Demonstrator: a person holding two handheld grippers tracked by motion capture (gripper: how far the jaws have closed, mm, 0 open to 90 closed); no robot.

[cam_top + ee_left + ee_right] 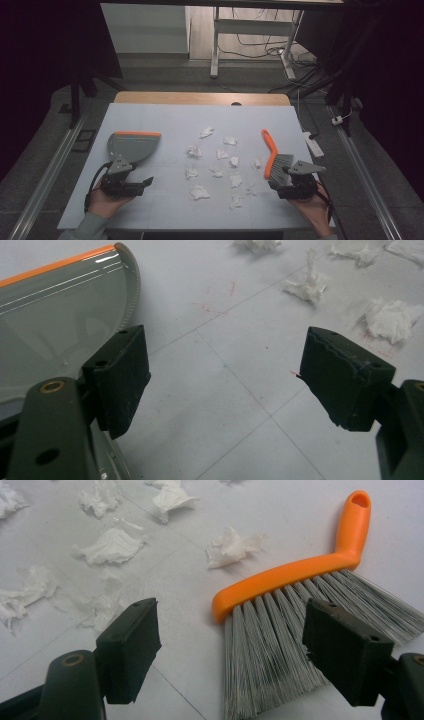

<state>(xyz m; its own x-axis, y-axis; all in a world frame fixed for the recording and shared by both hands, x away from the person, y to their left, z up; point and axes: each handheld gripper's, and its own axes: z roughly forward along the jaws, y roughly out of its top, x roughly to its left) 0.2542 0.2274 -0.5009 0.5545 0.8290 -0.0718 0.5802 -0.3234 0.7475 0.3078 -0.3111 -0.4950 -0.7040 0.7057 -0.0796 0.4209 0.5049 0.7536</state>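
Observation:
A grey dustpan (131,145) with an orange lip lies on the white board at the left; its pan (55,315) shows beside my left jaw. My left gripper (145,181) (222,382) stands open just in front of it, nothing between its jaws. An orange-handled brush (272,155) with grey bristles (280,645) lies at the right. My right gripper (280,182) (232,647) is open right behind the bristles, holding nothing. Several crumpled white paper scraps (200,192) (112,547) (307,285) are scattered across the middle of the board.
The white board (165,120) covers a wooden table (200,97). Behind the table stand desk legs and cables on the floor. A white power strip (313,142) lies off the board's right edge. Metal rails run along both sides.

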